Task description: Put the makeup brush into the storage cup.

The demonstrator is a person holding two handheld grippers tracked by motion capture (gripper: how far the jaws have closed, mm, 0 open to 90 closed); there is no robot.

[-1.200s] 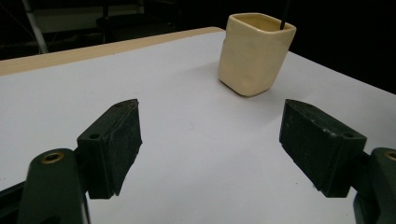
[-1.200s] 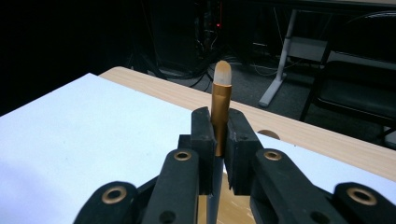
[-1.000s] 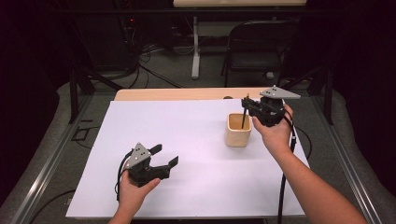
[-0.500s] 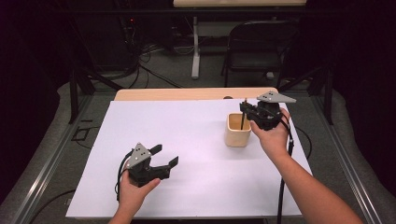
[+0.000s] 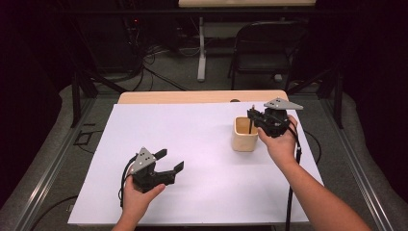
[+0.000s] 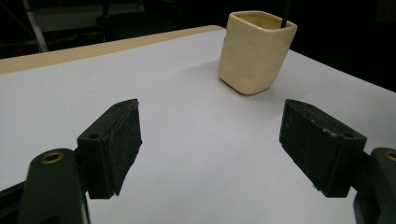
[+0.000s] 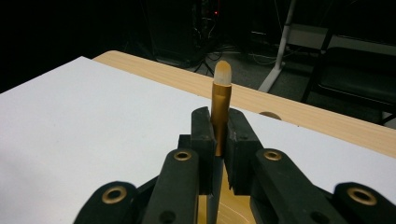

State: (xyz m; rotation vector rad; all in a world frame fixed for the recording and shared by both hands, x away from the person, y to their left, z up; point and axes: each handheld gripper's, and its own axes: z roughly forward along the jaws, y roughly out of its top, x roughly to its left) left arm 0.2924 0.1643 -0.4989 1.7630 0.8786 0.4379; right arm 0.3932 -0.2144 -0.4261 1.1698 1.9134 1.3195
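**Pen pinched upright over the cream cup**

Your right tongs (image 7: 219, 140) are pressed onto a gold pen (image 7: 220, 100), which stands upright between the jaws with its pale rounded tip on top (seen along the jaws in the right gripper view). In the high view its thin dark lower part runs down into the cream cup (image 5: 244, 133), with those tongs (image 5: 253, 117) just above the cup's rim at its 3 o'clock side. The cup stands upright on the white surface (image 5: 202, 144), toward 2 o'clock from the sheet's middle.

Your left tongs (image 5: 169, 161) are well apart from the cup, near 7 o'clock on the sheet, spread wide and pinching nothing. In the left gripper view the two pads (image 6: 116, 144) frame bare white sheet, with the cup (image 6: 254, 51) ahead at about 1 o'clock and a thin dark stem rising from its rim.

A strip of tan wood (image 5: 192, 97) edges the sheet at 12 o'clock, and a dark chair (image 5: 264, 53) stands on the floor beyond.
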